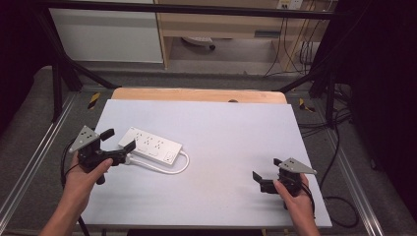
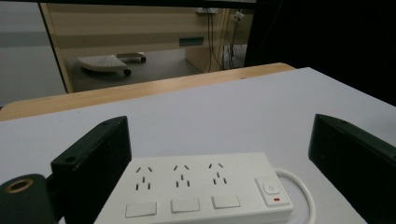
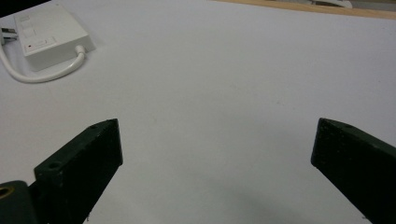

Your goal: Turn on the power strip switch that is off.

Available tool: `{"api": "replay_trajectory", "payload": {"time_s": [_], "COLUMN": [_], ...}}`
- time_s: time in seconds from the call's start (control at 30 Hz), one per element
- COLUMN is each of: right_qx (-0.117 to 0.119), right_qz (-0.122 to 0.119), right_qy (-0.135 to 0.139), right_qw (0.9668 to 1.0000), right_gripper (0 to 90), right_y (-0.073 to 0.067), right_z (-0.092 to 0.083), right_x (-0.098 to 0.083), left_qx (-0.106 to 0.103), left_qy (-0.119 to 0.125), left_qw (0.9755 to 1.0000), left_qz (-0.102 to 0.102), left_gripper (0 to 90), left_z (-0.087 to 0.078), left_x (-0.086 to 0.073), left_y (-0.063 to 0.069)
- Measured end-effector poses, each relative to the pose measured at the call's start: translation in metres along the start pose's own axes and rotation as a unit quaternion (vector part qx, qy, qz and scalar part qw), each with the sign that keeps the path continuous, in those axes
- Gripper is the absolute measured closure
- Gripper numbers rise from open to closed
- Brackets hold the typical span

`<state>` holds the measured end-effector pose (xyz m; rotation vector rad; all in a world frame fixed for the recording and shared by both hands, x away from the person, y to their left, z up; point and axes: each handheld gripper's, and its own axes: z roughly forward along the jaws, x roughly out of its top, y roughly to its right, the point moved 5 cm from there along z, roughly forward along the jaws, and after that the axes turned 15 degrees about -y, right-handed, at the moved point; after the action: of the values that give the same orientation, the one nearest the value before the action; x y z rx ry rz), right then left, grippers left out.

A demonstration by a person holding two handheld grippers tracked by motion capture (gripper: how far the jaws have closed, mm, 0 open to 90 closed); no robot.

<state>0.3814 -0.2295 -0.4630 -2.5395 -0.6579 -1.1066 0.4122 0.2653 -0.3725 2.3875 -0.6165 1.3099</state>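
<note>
A white power strip (image 1: 150,145) lies flat on the left part of the white table top (image 1: 231,137), with three sockets and a switch at its right end. Its white cable (image 1: 182,164) loops back along its near side toward the left. My left gripper (image 1: 119,139) is open, its jaws reaching toward the strip's left end; in the left gripper view the strip (image 2: 201,191) lies between and just beyond the black fingers (image 2: 93,163). My right gripper (image 1: 266,168) is open and holds nothing, low over bare table at the near right, pointing left. In the right gripper view the strip (image 3: 49,35) is far off.
A wooden table edge (image 1: 196,94) shows beyond the white top. Black frame posts (image 1: 56,88) stand at both sides. Cables (image 1: 339,147) trail on the floor at the right. A cabinet (image 1: 221,24) stands behind the table.
</note>
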Motion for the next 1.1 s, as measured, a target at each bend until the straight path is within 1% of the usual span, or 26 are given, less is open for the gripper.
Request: {"api": "replay_trajectory", "payload": {"time_s": [0.2, 0.47, 0.63, 0.73, 1.1], "right_qx": [0.002, 0.001, 0.001, 0.001, 0.001], "right_qz": [-0.001, -0.003, -0.002, 0.001, 0.002], "right_qy": [0.002, 0.001, 0.001, 0.002, 0.002], "right_qw": [1.0, 1.0, 1.0, 1.0, 1.0], "right_gripper": [2.4, 2.4, 2.4, 2.4, 2.3], "right_y": [0.0, 0.0, 0.0, 0.001, 0.002], "right_z": [0.0, 0.0, 0.0, 0.0, 0.0], "right_x": [0.001, 0.001, 0.001, 0.001, 0.001], "left_qx": [0.0, 0.009, 0.013, 0.015, 0.018], "left_qy": [0.008, 0.015, 0.013, 0.012, 0.005], "left_qw": [1.0, 0.9998, 0.9998, 0.9998, 0.9996], "left_qz": [0.003, -0.003, -0.005, -0.009, -0.023], "left_gripper": [6.1, 6.4, 6.4, 6.3, 4.6], "left_z": [0.008, 0.015, 0.02, 0.022, 0.03], "left_x": [0.002, 0.005, 0.004, 0.003, 0.002], "left_y": [-0.002, -0.008, -0.011, -0.015, -0.027]}}
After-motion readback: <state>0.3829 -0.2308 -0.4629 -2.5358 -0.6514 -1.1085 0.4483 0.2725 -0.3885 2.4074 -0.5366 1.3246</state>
